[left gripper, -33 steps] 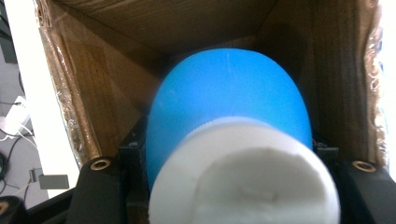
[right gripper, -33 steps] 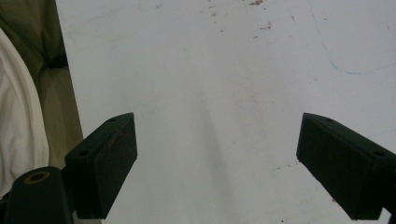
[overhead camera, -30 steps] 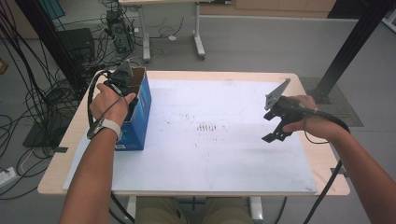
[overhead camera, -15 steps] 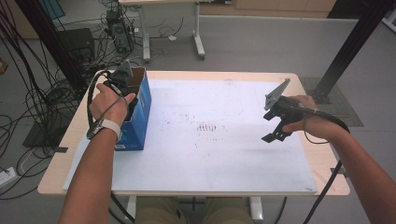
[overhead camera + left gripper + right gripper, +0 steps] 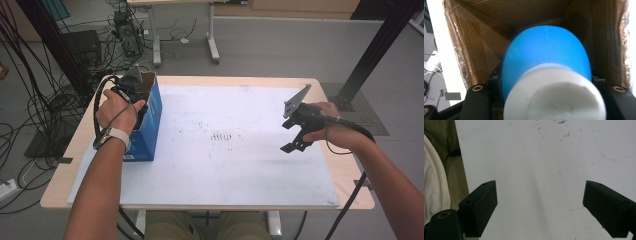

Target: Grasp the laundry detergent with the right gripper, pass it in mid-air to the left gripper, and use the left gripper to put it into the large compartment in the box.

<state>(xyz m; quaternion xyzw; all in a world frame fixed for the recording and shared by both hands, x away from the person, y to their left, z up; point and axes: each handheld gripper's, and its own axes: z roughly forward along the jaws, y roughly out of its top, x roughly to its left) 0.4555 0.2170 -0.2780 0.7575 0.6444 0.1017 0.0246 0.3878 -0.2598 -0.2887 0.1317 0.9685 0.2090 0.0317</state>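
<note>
A blue bottle (image 5: pixel 546 52) with a white cap (image 5: pixel 554 100) sits between the jaws of my left gripper (image 5: pixel 546 80), which is shut on it. The bottle hangs inside an open cardboard box (image 5: pixel 469 50). From above, that box (image 5: pixel 150 125) is blue outside and stands at the table's left edge, with my left gripper (image 5: pixel 131 86) reaching down into its open top. My right gripper (image 5: pixel 295 136) hovers over the right side of the white mat (image 5: pixel 225 165). Its jaws stand wide apart, and nothing lies between them (image 5: pixel 540 192).
The wooden table (image 5: pixel 350 182) carries the white mat, which has faint dark specks near its middle. Cables and black stands crowd the floor to the left (image 5: pixel 45 100). Another table's legs (image 5: pixel 212 45) stand beyond the far edge.
</note>
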